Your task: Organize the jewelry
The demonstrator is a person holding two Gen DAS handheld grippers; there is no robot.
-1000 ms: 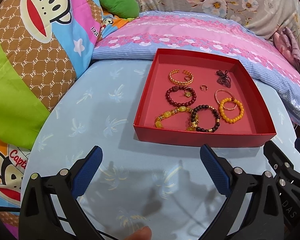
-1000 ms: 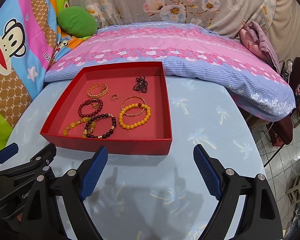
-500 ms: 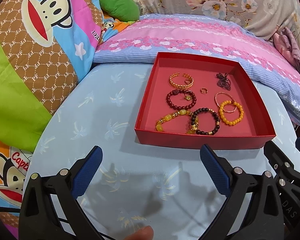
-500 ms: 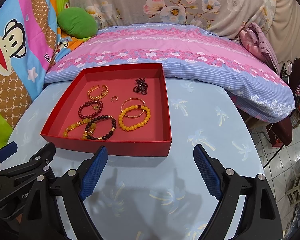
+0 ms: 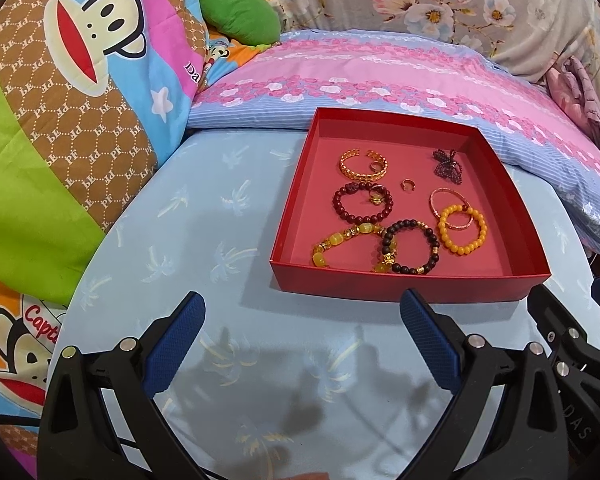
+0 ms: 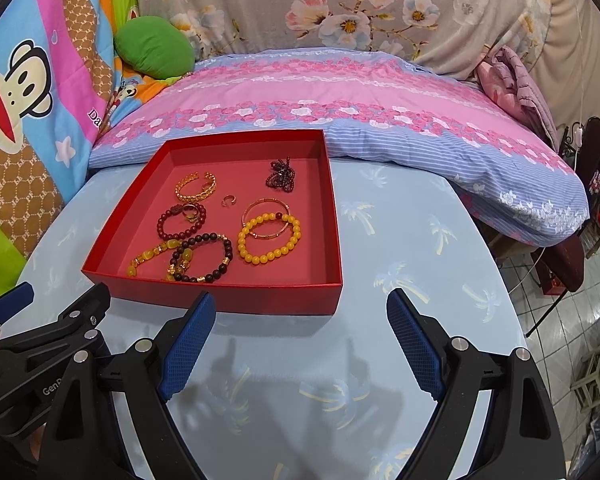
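- The blue table [image 5: 204,216] carries a shallow red tray [image 5: 396,290], which sits towards the far side, just in front of a pink floral pillow [image 6: 340,96].
- All the jewelry in view already lies inside the tray, so the gathering looks largely done; what remains, I judge, is tidying (a few pieces overlap).
- The left gripper [image 5: 302,342] hangs over bare table near the tray's near wall, jaws spread wide and holding nothing; the tray lies ahead and to its right.
- The right gripper [image 6: 300,344] is likewise wide open and empty, with the tray ahead and to its left.
- The yellow bead bracelet [image 6: 269,239] lies on the right, overlapping a thin gold bangle [image 6: 266,216].
- The dark bead bracelet [image 6: 202,258] lies nearest, touching the amber bracelet [image 6: 152,258].
- A small ring [image 6: 228,200] sits alone mid-tray.
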